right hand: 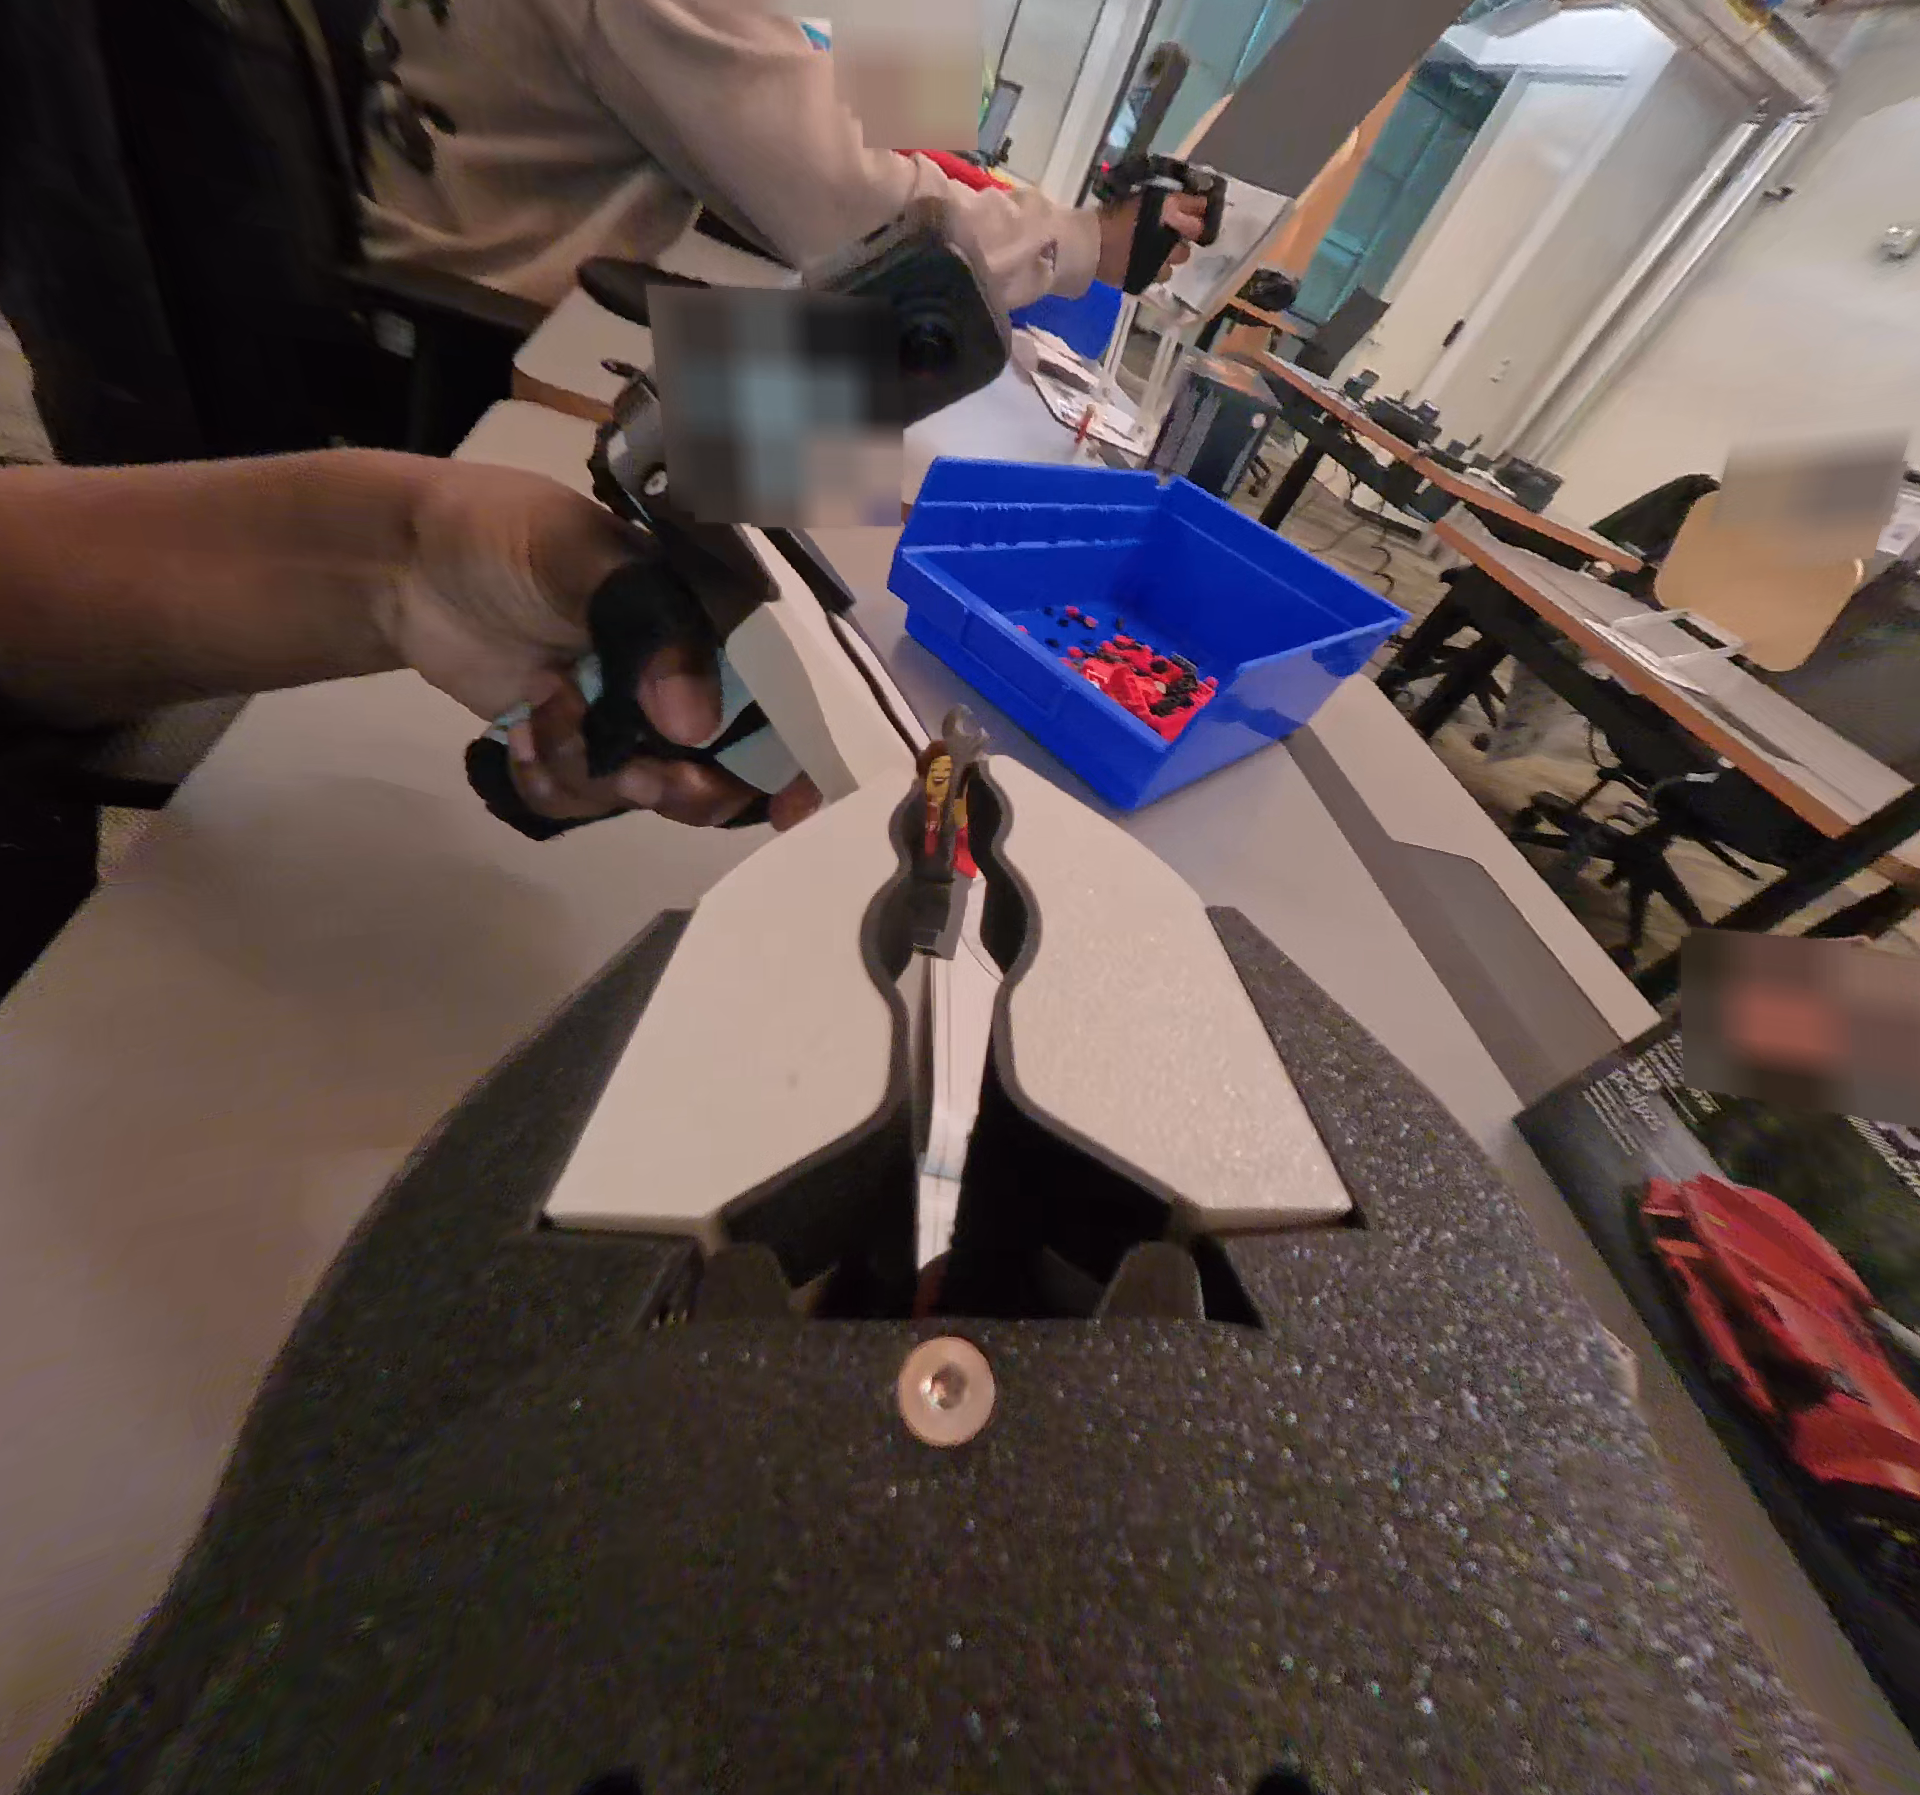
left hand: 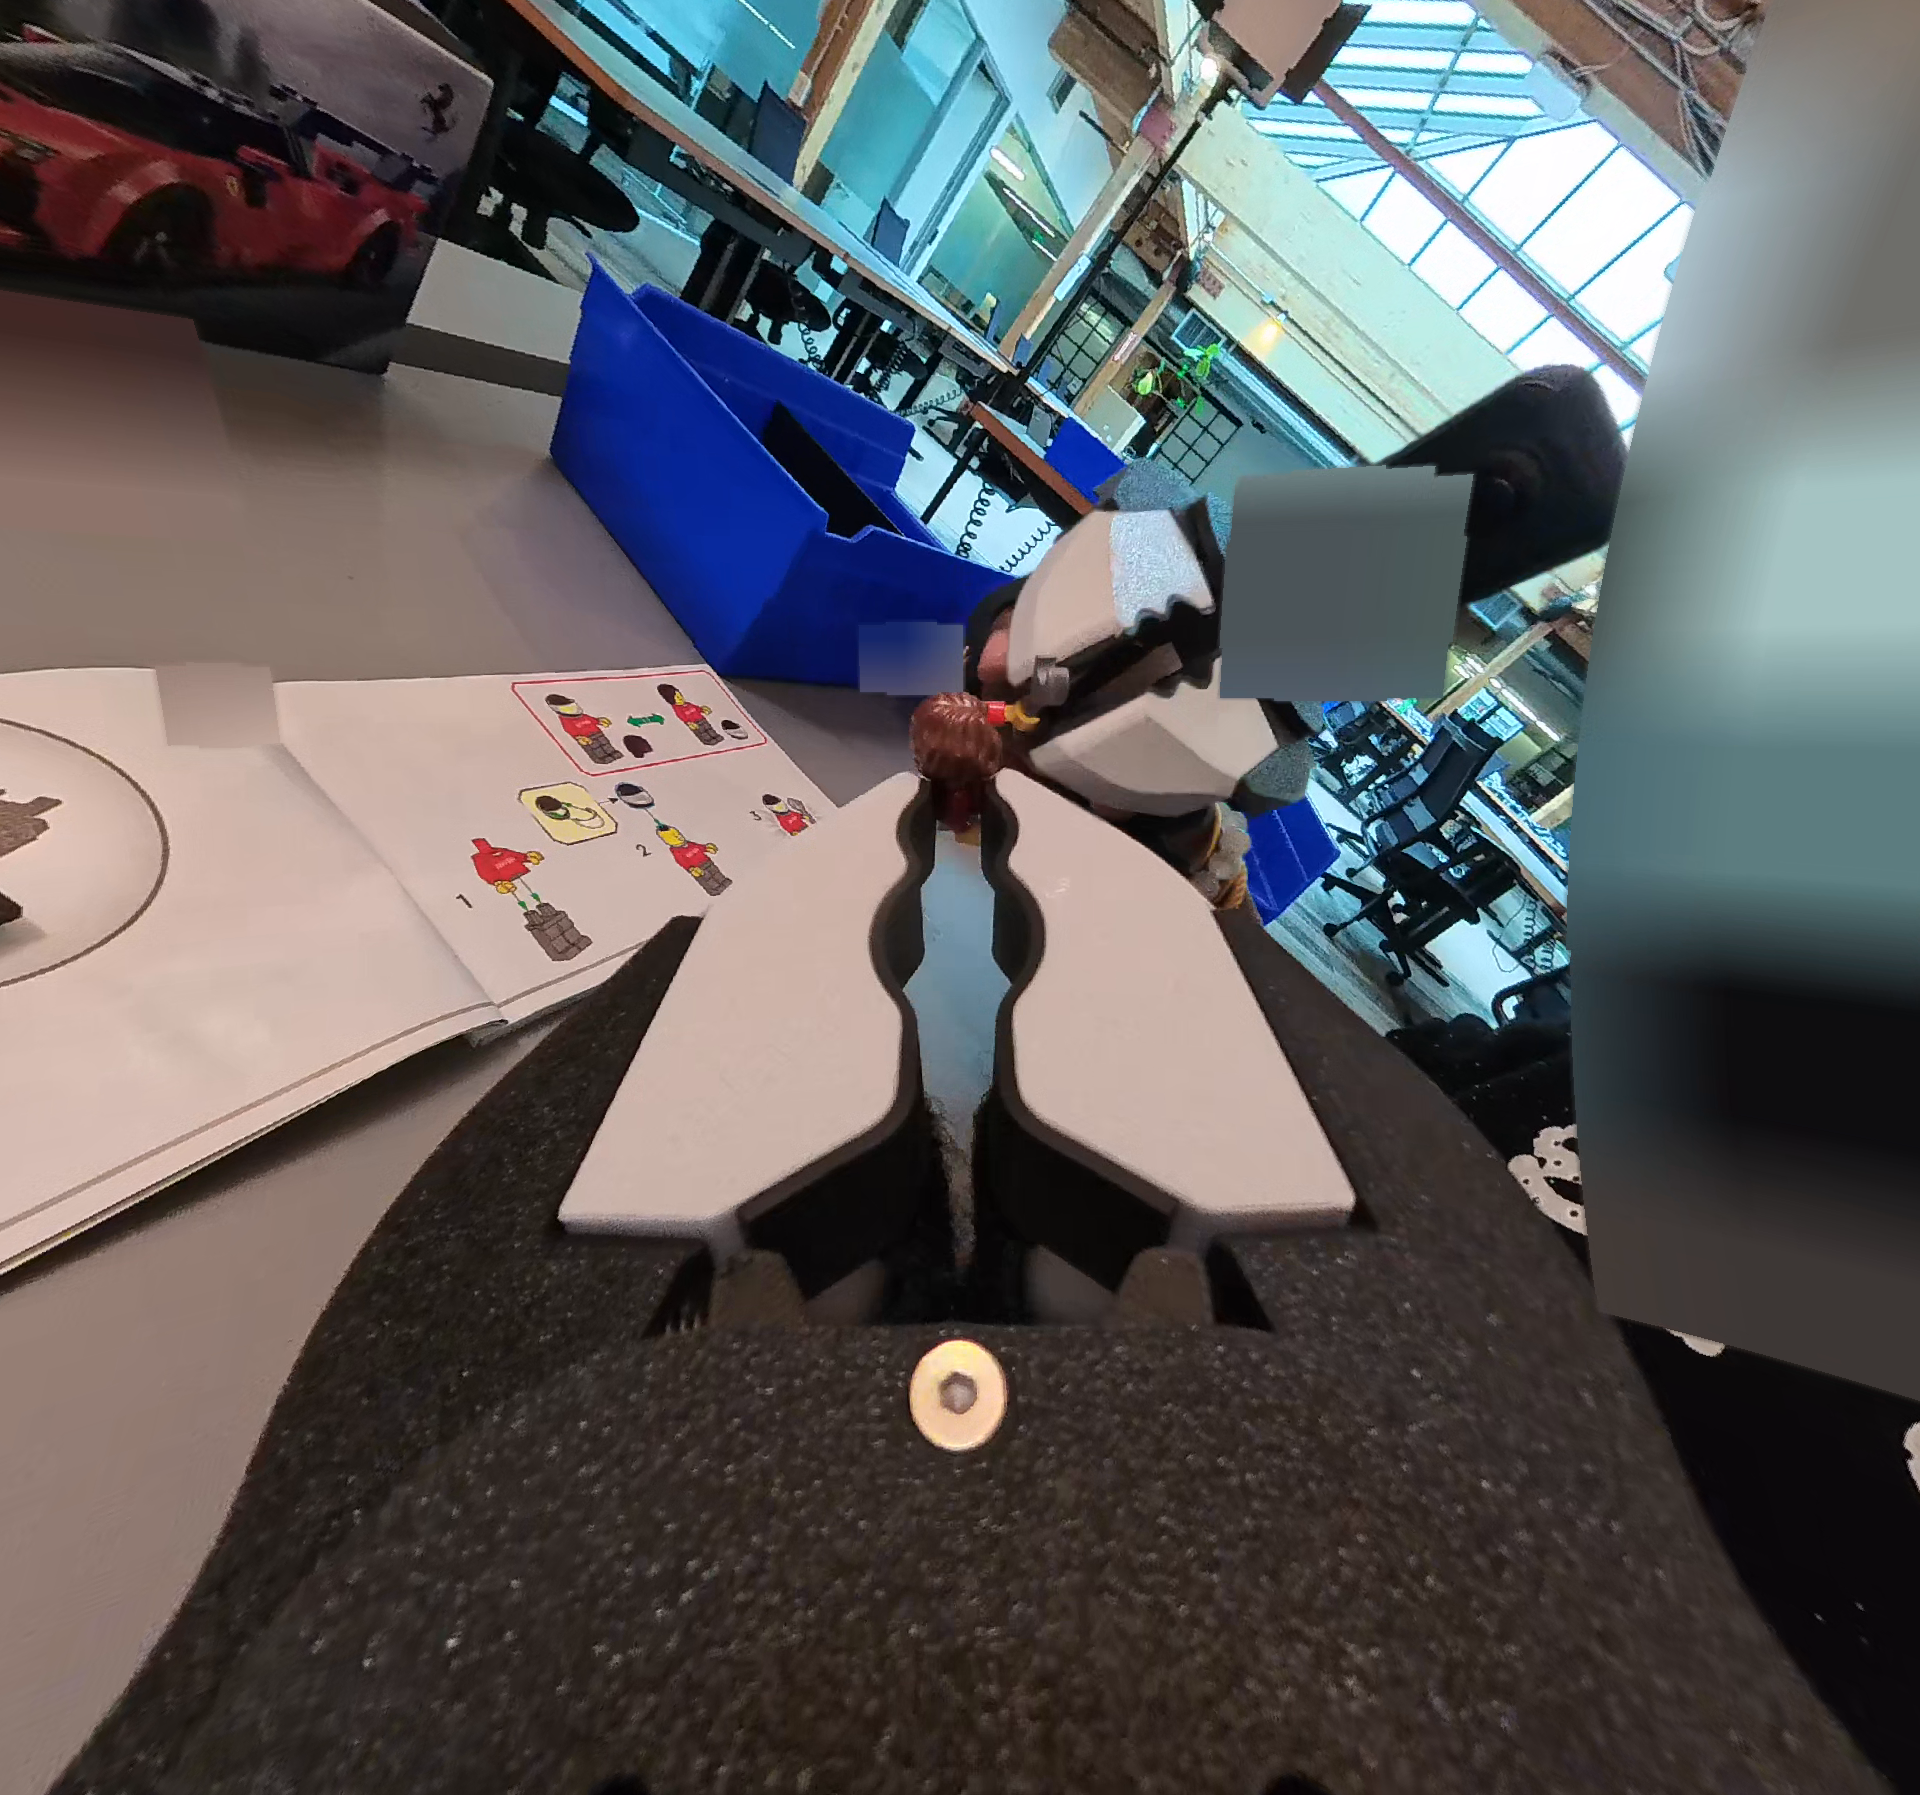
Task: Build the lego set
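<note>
On the grey table (left hand: pixel 312 519), in the left wrist view, the left gripper (left hand: pixel 956 795) has its two white fingers nearly closed on a small plastic toy figure with brown hair and a red top (left hand: pixel 954 743). The figure's body sits between the tips and its head sticks out past them, so it points straight away along the fingers, with its back to this camera. Its arm reaches out to the right with a little grey toy wrench (left hand: pixel 1051 683). The right gripper (left hand: pixel 1034 701) comes in from that side, and its tips seem to pinch the wrench. An open paper booklet with pictures (left hand: pixel 364 810) lies to the left, and a blue plastic bin (left hand: pixel 675 498) sits behind. In the right wrist view, the right gripper (right hand: pixel 948 800) is almost closed. The figure (right hand: pixel 938 795) stands right at its tips and faces this camera. The wrench (right hand: pixel 964 729) pokes up just past the tips. The left gripper (right hand: pixel 821 769), held in a hand (right hand: pixel 540 644), comes in from the left, and its tips are hidden. The bin (right hand: pixel 1039 540) holds small red and black bricks (right hand: pixel 1138 670).
</note>
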